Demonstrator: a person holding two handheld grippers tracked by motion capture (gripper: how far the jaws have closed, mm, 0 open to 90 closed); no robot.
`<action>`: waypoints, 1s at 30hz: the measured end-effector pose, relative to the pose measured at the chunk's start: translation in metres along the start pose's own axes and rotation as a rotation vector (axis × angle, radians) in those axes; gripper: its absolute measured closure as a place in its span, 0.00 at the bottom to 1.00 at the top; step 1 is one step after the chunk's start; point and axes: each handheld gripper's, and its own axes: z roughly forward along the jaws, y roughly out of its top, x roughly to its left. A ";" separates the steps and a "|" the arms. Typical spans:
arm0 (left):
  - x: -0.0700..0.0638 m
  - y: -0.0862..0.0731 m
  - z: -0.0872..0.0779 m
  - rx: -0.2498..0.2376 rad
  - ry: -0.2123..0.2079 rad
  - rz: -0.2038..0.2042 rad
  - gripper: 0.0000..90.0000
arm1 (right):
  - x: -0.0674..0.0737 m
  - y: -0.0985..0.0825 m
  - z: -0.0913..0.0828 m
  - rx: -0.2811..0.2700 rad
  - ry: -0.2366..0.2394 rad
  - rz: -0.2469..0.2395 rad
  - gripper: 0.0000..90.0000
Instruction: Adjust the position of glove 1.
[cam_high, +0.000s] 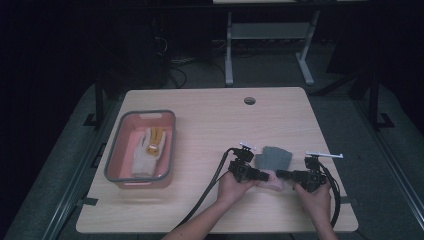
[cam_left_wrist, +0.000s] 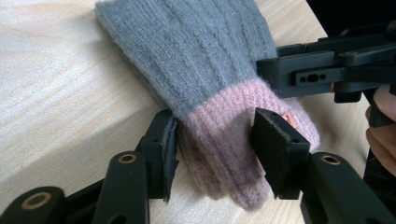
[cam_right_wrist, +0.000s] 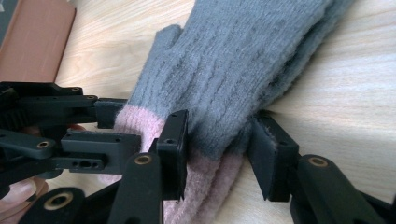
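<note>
A grey glove (cam_high: 272, 159) with a pink cuff (cam_high: 272, 184) lies on the wooden surface (cam_high: 210, 125), in the lower right of the high view. The left gripper (cam_left_wrist: 212, 142) comes at the cuff from the left of that frame, and its jaws press on the pink knit from both sides. The right gripper (cam_right_wrist: 217, 149) comes from the right; its jaws are closed on the glove where grey meets pink. A pink tub (cam_high: 141, 148) stands at the left of the surface, well apart, with a white and yellow glove (cam_high: 148, 150) lying inside it.
</note>
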 end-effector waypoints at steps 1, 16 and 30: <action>0.000 0.000 0.000 0.000 0.000 0.000 0.58 | 0.000 0.000 0.000 0.001 0.008 0.002 0.66; 0.011 0.001 -0.002 -0.013 -0.085 -0.063 0.66 | 0.005 0.001 -0.002 0.004 0.028 -0.024 0.78; 0.015 -0.005 -0.018 -0.042 -0.116 -0.049 0.68 | 0.023 0.000 -0.009 -0.008 0.052 -0.071 0.79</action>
